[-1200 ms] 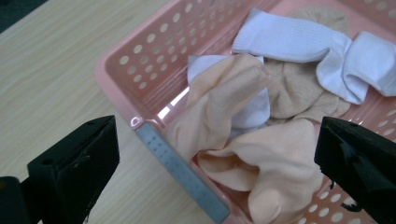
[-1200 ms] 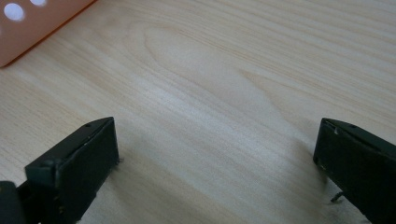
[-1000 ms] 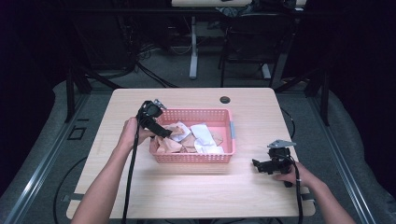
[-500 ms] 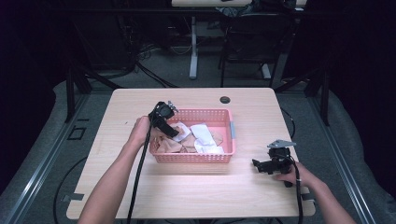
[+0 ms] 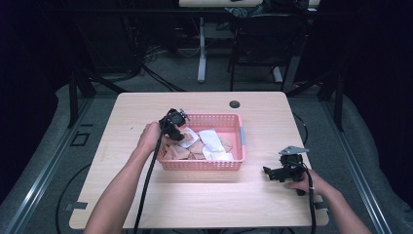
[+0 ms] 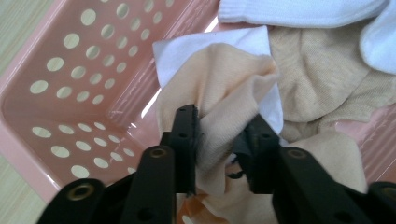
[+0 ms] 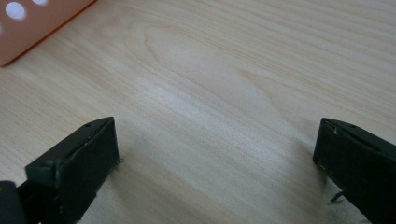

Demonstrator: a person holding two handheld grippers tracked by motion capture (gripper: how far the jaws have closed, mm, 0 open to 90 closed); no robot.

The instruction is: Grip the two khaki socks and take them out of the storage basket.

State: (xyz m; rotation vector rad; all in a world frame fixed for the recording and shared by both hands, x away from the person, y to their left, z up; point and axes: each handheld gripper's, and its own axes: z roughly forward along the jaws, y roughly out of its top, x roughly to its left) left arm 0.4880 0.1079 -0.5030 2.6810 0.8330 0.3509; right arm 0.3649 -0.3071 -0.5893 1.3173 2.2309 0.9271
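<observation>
We see one pink basket (image 5: 234, 163) near the middle of the tabletop (image 5: 195, 200), and it is the one box here that holds things. Inside it lies a heap of soft cloth pieces, some tan and some white. We cannot count them for sure because they lie on top of each other, but we can make out about three white ones and a few tan ones. There are two grippers. The left gripper (image 5: 176, 127) dips into the basket at its left end. Its jaws have just been closing, and now they pinch a fold of one tan cloth (image 6: 224, 107) between them, with a white cloth (image 6: 175, 51) peeking out under it, close to the basket's wall with the round holes. Near the far edge of the tabletop sits one small dark round hole (image 5: 234, 104). The right gripper (image 5: 275, 172) rests near the right front corner of the tabletop, well apart from the basket. Its jaws stand wide open over bare wood and hold nothing.
</observation>
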